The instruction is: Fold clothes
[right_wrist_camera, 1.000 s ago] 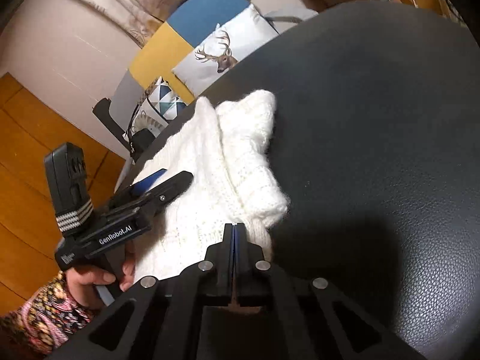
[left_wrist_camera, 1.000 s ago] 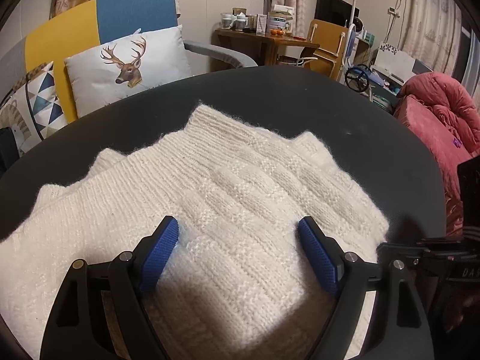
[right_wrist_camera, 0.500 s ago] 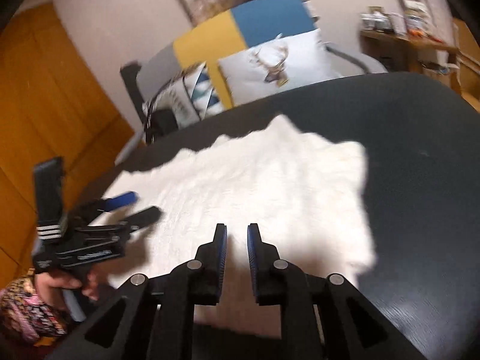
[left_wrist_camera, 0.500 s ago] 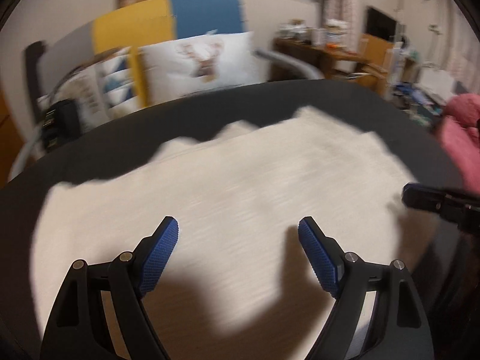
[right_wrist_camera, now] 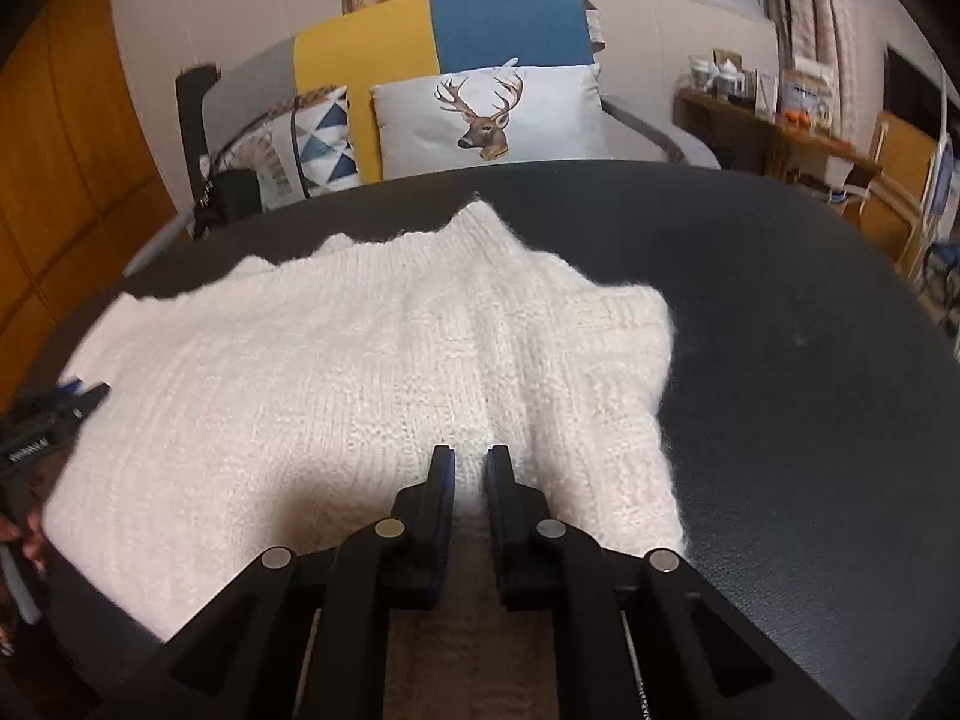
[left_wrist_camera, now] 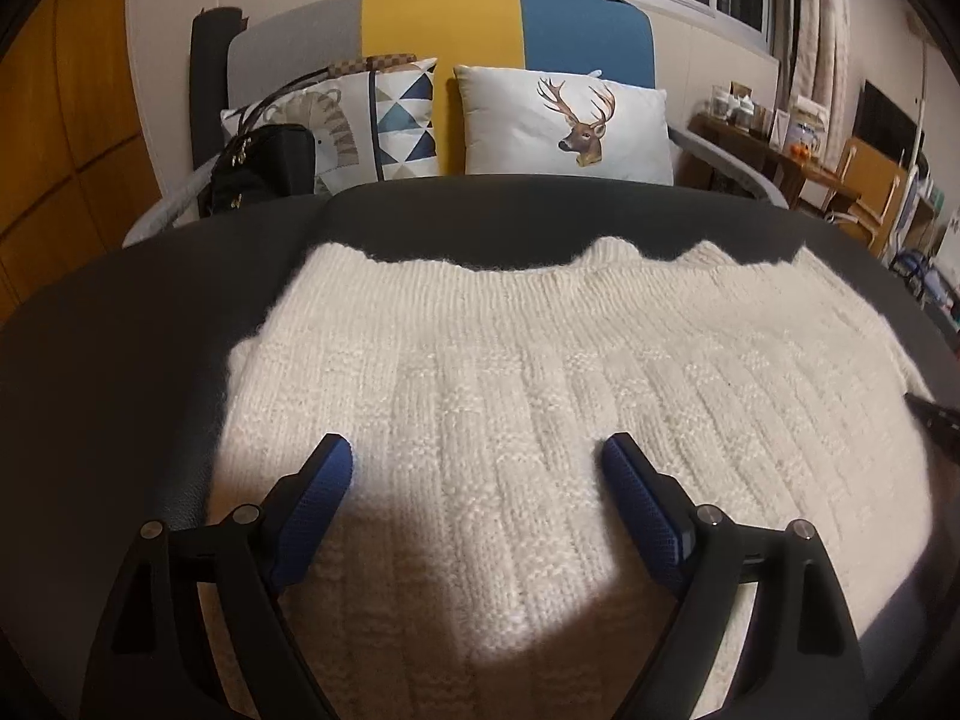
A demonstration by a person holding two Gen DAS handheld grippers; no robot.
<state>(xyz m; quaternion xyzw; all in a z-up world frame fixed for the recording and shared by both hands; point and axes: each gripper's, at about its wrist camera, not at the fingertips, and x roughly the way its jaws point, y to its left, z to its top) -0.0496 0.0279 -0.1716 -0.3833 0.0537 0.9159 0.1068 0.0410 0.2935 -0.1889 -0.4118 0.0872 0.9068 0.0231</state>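
Note:
A white knitted sweater [left_wrist_camera: 540,372] lies flat on the round black table [left_wrist_camera: 120,360], folded into a rough rectangle with its wavy edge toward the sofa. My left gripper [left_wrist_camera: 477,447] hovers open over the sweater's near left part, nothing between its blue pads [left_wrist_camera: 318,492]. In the right wrist view the sweater [right_wrist_camera: 336,372] covers the table's [right_wrist_camera: 810,390] left half. My right gripper [right_wrist_camera: 469,455] stands over its near right part, open by a narrow gap and holding nothing. The left gripper [right_wrist_camera: 60,408] shows at the far left edge.
Behind the table stands a grey, yellow and blue sofa with a deer cushion [left_wrist_camera: 570,120], a triangle-patterned cushion [left_wrist_camera: 402,120] and a black handbag [left_wrist_camera: 264,168]. A wooden side table [left_wrist_camera: 774,150] with jars is at the right. Bare black tabletop lies right of the sweater.
The right gripper has let go of the sweater's edge and opened slightly. Both grippers swung round to face the sofa. The sweater now lies flat.

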